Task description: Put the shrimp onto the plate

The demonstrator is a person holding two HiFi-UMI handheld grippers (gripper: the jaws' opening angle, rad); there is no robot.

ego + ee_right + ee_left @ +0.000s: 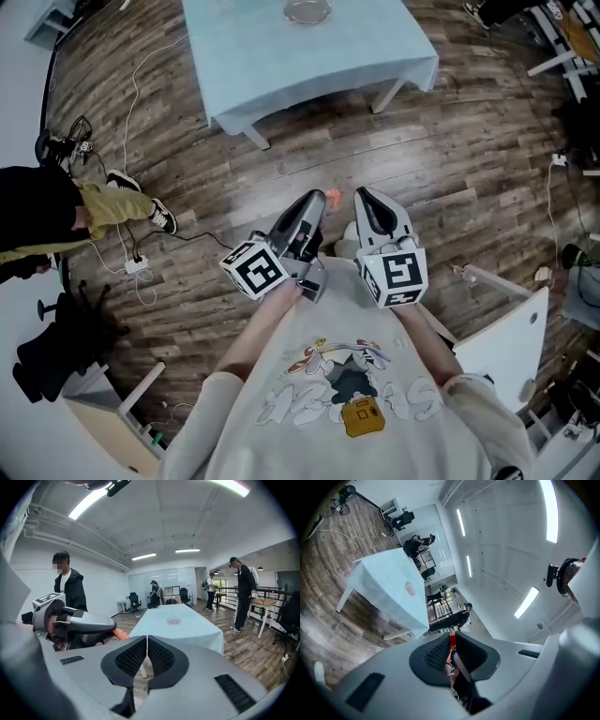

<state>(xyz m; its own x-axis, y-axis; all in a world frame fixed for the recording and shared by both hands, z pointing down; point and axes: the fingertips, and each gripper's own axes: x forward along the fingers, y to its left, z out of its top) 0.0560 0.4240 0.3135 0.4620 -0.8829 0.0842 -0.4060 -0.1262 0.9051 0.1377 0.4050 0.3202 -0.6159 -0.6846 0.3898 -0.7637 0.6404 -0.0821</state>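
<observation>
Wood floor [450, 159] in an open office rm; table [281, 66] w/ pale blue cloth stands ahead of me, glass plate [307, 11] on it. My left gripper [317, 199] is pinching the orange shrimp [453, 640], held in air over the floor, well apart from the plate. Just beside it on the rt, my right gripper [147, 639] has jaws pressed together, nothing btwn them.

No word or number could be read with certainty. The sweatshirt [309, 394] carried a cartoon print over large outlined characters, too distorted to make out, and a yellow patch [364, 417] with illegible marks. The cube [255, 269] on the left gripper [316, 199] and the cube [398, 274] on the right gripper [364, 195] bore black-and-white square markers, not lettering.
</observation>
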